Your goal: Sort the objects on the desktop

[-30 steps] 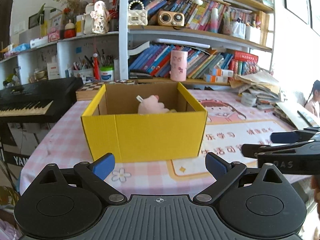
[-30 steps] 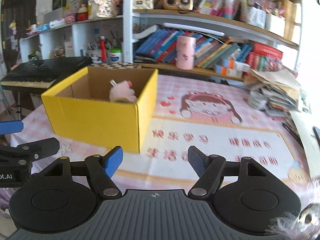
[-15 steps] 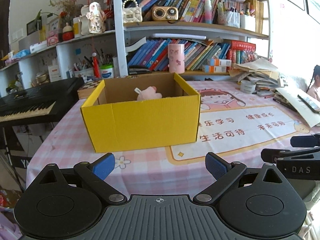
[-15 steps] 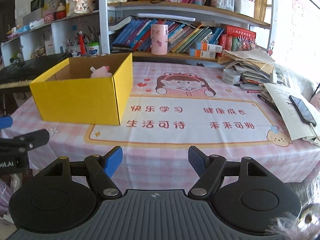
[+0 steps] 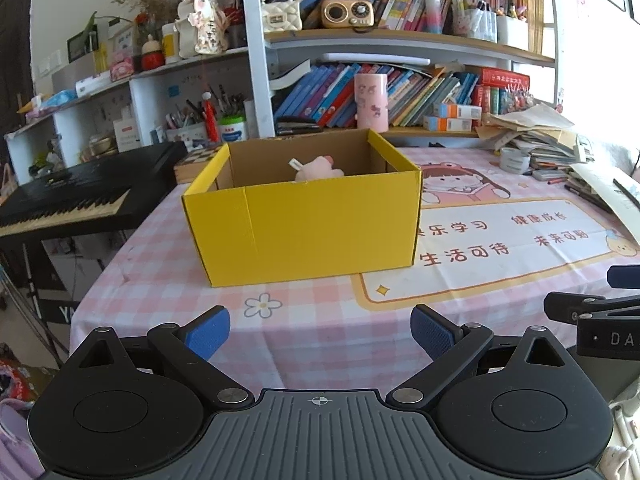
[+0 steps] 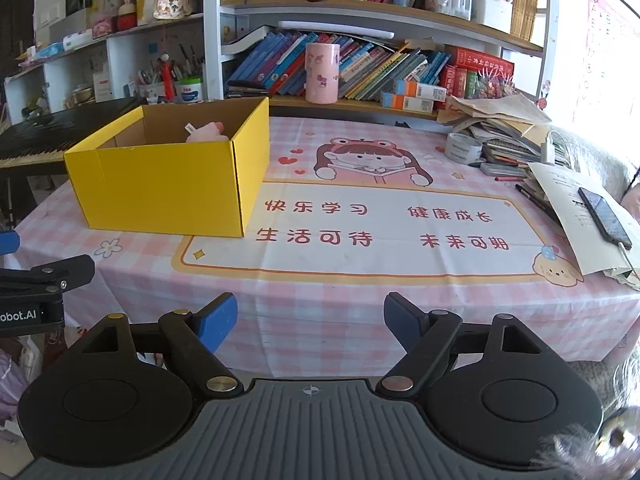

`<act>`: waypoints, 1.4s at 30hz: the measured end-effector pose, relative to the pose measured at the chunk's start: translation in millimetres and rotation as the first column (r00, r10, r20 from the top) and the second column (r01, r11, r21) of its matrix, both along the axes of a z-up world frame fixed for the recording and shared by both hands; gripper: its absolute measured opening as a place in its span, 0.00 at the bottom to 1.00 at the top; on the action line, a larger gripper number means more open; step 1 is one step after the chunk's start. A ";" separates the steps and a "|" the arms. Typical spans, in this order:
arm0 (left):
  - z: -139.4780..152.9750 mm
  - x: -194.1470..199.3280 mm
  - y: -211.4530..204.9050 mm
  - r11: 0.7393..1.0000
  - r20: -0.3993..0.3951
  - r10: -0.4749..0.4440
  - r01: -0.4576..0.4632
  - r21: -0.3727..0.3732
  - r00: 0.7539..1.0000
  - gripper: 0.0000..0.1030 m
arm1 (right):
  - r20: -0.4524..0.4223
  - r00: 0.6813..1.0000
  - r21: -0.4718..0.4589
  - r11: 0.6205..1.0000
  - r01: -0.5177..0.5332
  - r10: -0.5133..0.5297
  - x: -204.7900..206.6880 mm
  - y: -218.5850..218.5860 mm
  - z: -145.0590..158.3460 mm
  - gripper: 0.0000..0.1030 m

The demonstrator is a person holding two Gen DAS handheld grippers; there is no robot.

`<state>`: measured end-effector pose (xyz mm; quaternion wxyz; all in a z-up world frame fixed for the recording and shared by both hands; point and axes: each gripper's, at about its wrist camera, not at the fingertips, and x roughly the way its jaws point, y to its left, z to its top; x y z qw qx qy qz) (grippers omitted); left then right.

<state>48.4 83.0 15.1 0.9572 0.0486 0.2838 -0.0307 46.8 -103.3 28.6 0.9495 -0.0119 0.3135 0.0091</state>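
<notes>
While both black two-finger grippers hang at the near edge of the pink checked tablecloth (image 6: 320, 320), the right gripper (image 6: 308, 320) has just been spreading its blue-padded jaws, nothing between them; the left gripper (image 5: 320, 332) gapes wide and empty too. Further off to the left stands the open yellow cardboard box (image 5: 304, 224), a pink plush toy (image 5: 318, 168) lying inside against its far wall. Behind, at the table's far edge, stands a pink printed cylinder (image 6: 322, 73).

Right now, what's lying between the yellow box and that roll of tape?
Only bare printed tablecloth lies between the yellow box and the tape roll, clearest in the right wrist view.
</notes>
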 end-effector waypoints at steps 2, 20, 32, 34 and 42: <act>0.3 -0.8 -1.4 1.000 0.002 -0.011 0.011 0.003 1.000 0.97 | -0.005 1.000 0.003 1.000 0.005 -0.004 -0.2 -1.2 -0.1 0.78; -3.7 -1.6 -9.5 0.998 -0.038 -0.065 0.065 0.011 0.997 1.00 | -0.031 0.999 0.001 1.000 0.020 -0.020 -1.7 -4.2 -2.8 0.82; -4.5 -0.5 -9.6 0.998 -0.050 -0.065 0.065 0.008 0.997 1.00 | -0.033 0.999 0.001 1.000 0.021 -0.021 -2.0 -6.5 -3.4 0.82; -5.4 0.1 -9.4 0.998 -0.051 -0.066 0.066 0.007 0.997 1.00 | -0.033 0.999 0.001 1.000 0.021 -0.021 -1.8 -6.3 -3.4 0.82; -6.1 1.4 -10.2 0.998 -0.053 -0.069 0.070 0.007 0.996 1.00 | -0.034 0.999 0.001 1.000 0.021 -0.021 -1.6 -7.2 -3.5 0.82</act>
